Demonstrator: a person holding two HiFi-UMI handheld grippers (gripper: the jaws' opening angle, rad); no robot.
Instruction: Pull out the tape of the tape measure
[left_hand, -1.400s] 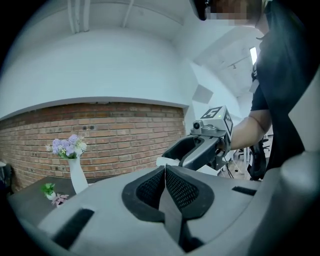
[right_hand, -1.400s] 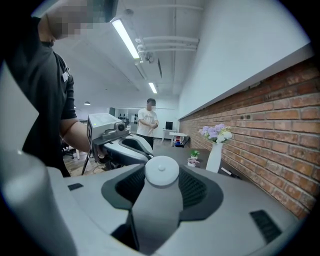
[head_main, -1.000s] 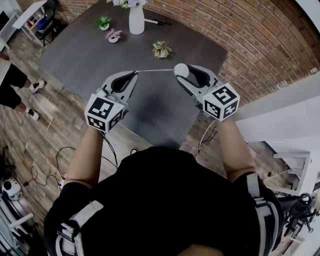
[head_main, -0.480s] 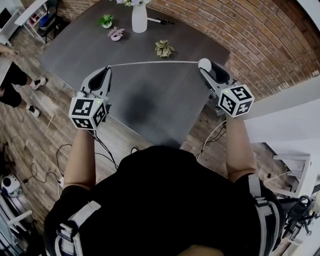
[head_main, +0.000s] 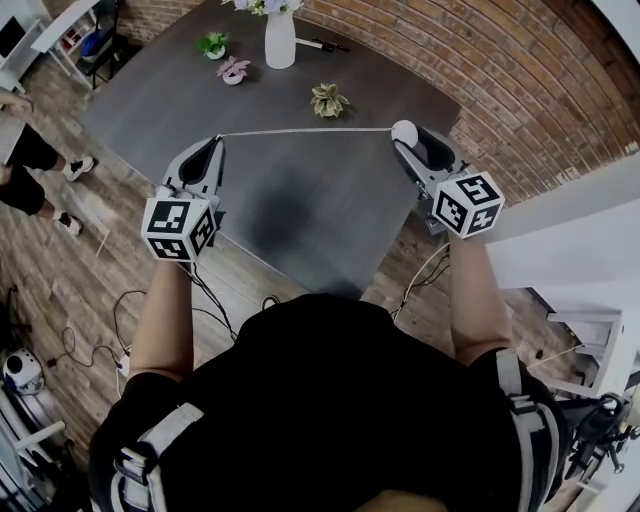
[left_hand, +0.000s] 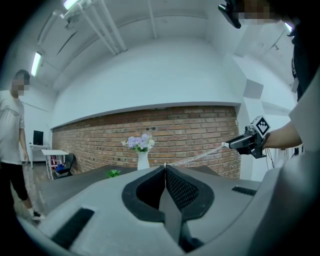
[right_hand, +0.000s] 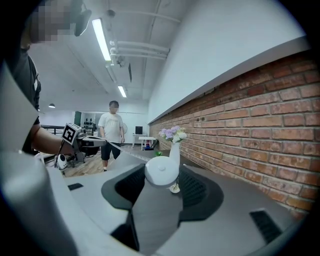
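Observation:
The tape measure's round white case (head_main: 405, 131) sits between the jaws of my right gripper (head_main: 411, 141), over the table's right edge; the jaws are closed on it. In the right gripper view the case (right_hand: 161, 171) fills the gap between the pads. A thin pale tape (head_main: 310, 131) runs level from the case to my left gripper (head_main: 216, 143), which is shut on the tape's end over the table's left side. In the left gripper view the tape (left_hand: 200, 156) leaves the closed jaw tips and stretches to the right gripper (left_hand: 248, 144).
On the dark table (head_main: 180, 110), at the far end, stand a white vase of flowers (head_main: 280, 40), two small plants (head_main: 326, 99) (head_main: 211, 43), a pink ornament (head_main: 233, 70) and a marker (head_main: 322, 43). A brick wall (head_main: 520, 90) runs along the right. A person (head_main: 25, 160) stands at left.
The two grippers have moved apart, the left one leftward and the right one rightward, and the tape between them has grown much longer. Over the last half second they have hardly moved.

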